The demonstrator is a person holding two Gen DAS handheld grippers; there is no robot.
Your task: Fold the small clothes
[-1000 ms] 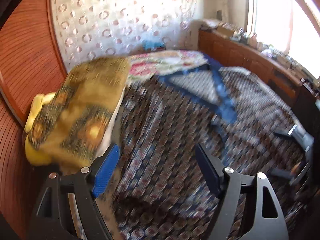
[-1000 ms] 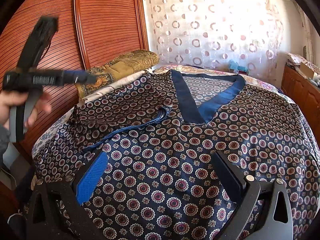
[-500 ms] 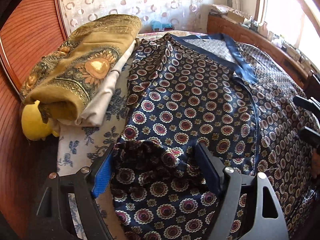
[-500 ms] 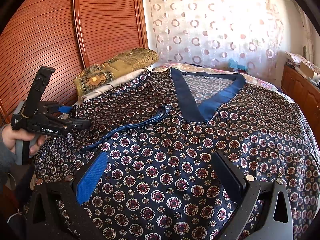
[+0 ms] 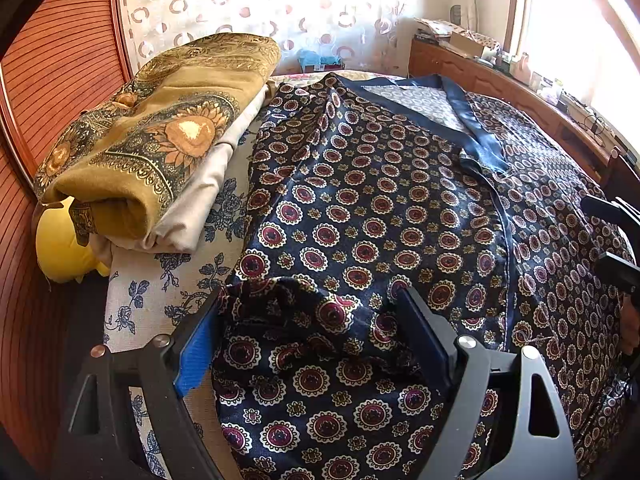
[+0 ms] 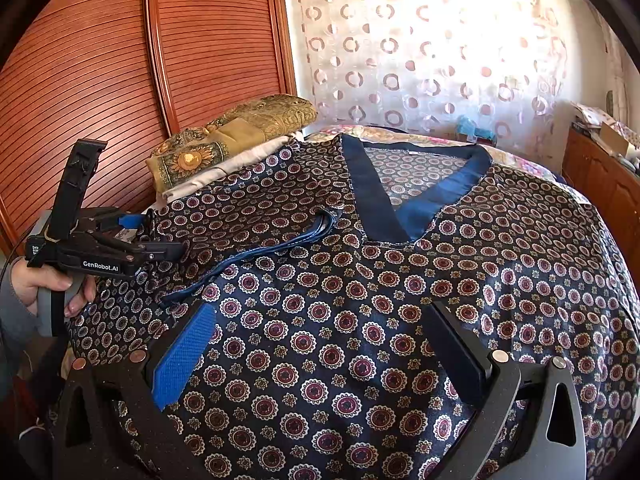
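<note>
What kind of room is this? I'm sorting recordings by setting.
Most likely a home bedroom: a patterned garment lies spread on a bed, beside a slatted wooden wardrobe and a curtained window.

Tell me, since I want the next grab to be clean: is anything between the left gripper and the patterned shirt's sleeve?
Nothing visible is. The left gripper is right over the bunched sleeve of the shirt, its jaws opening with the cloth between the fingers. The folded blanket lies off to the side.
</note>
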